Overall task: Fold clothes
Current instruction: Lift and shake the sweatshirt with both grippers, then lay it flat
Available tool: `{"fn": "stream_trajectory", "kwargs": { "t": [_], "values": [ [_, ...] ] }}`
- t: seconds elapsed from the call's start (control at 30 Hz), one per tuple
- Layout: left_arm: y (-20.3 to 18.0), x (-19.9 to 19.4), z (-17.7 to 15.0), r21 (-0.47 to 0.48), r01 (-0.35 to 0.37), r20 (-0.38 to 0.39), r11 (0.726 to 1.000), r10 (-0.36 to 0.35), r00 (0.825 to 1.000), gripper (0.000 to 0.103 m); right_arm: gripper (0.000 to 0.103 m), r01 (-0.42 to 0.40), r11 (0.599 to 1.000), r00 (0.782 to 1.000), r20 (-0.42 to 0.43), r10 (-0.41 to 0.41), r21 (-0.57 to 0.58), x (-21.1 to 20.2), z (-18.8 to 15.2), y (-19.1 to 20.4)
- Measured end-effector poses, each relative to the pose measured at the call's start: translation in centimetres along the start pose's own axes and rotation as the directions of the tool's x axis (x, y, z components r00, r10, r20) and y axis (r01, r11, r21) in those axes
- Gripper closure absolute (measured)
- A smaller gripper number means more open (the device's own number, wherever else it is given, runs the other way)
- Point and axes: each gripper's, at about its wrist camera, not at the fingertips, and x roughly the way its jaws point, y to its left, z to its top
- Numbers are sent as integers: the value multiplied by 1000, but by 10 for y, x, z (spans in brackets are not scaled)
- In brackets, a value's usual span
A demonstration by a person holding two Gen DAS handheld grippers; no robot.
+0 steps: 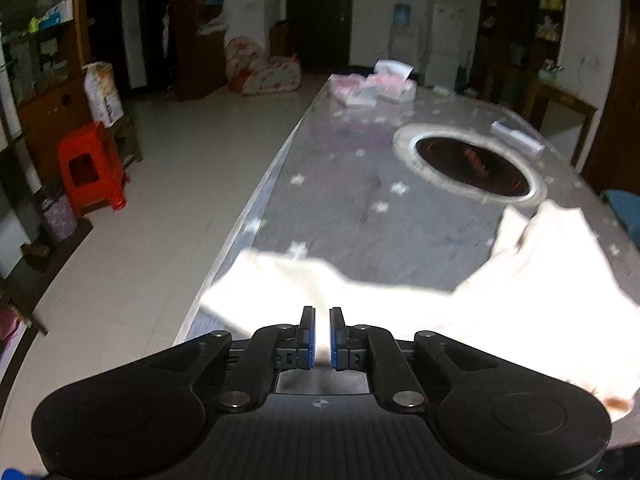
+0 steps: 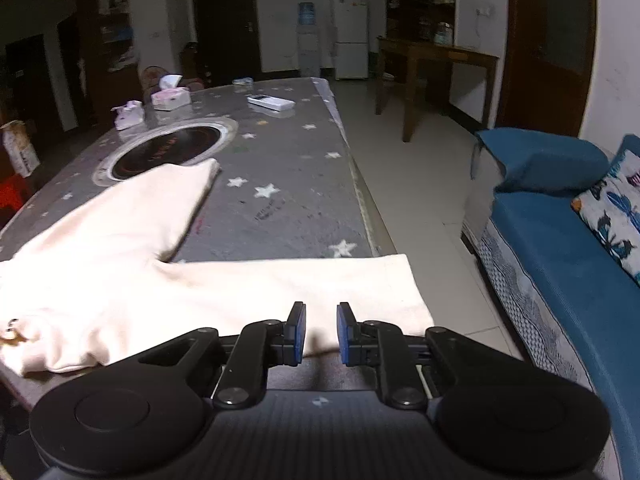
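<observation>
The cream garment (image 2: 120,276) lies spread along the desk's (image 2: 288,184) near edge, unfolded; folding looks barely begun. Left hand-held gripper (image 1: 322,330) and right hand-held gripper (image 2: 321,330) stand slightly parted, pinching nothing.

Both grippers are matte black plastic: the left gripper (image 1: 322,334) and right gripper (image 2: 321,334) each have two round side housings, angled link arms with silver screws, a ribbed centre plate bearing a small round mark, and blue pads (image 2: 342,340) on the fingers.
</observation>
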Motion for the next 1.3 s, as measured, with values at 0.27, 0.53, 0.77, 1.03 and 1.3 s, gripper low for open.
{"fn": "stream_trajectory", "kwargs": {
  "t": [0.27,0.53,0.77,1.03,1.3],
  "values": [
    [-70,34,47,140,140,1,980,-142,990,95,88,-158,986,987,-7,158,-54,13,49,18],
    [-140,109,79,224,239,-74,945,-228,971,71,88,-258,963,966,-52,254,-83,75,98,48],
    [-178,163,85,277,283,-134,918,-255,958,70,88,-296,949,955,-73,289,-112,130,126,70],
    [-189,194,86,268,328,-174,906,-290,941,84,87,-306,946,950,-98,296,-104,184,145,81],
    [-179,184,93,280,318,-96,906,-304,948,98,78,-322,939,943,-129,307,-117,218,152,99]
  ]
}}
